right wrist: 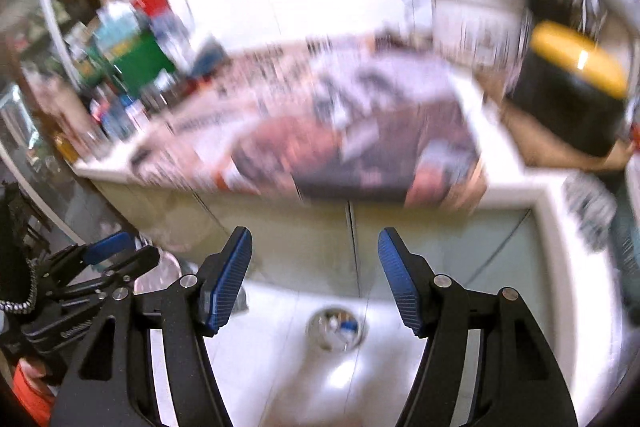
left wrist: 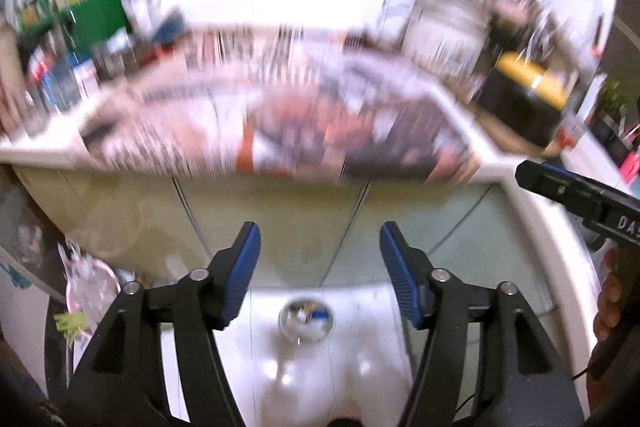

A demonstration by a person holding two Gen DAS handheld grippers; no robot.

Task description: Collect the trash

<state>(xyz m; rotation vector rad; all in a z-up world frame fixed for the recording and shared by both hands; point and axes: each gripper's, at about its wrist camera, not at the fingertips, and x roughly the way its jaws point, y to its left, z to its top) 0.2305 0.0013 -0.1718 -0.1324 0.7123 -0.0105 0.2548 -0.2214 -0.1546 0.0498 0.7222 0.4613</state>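
Two hand-held grippers appear, each seen from its own wrist camera; both views are smeared by motion. Left wrist view: the left hand-held gripper (left wrist: 320,247) has its blue-padded jaws spread, with nothing between them. Below it lies a white floor with a round chrome drain (left wrist: 307,319). Beyond the drain stands the white bench (left wrist: 480,143), its pale cabinet doors (left wrist: 280,219) facing the camera. On the bench top lie spread newspapers (left wrist: 320,131), the only likely trash in sight, though too blurred to read. Left of the newspapers stand bottles and a green box (left wrist: 100,15); right of them sits a black bin with a yellow lid (left wrist: 524,95). Part of the right hand-held gripper (left wrist: 576,195) enters at the right edge. Right wrist view: the right hand-held gripper (right wrist: 316,251) is likewise spread and empty above the drain (right wrist: 336,327). The newspapers (right wrist: 360,139) cover the bench (right wrist: 504,163) ahead, the yellow-lidded bin (right wrist: 572,87) to their right, the green box (right wrist: 140,63) to their left. The left hand-held gripper (right wrist: 108,247) shows at the lower left.
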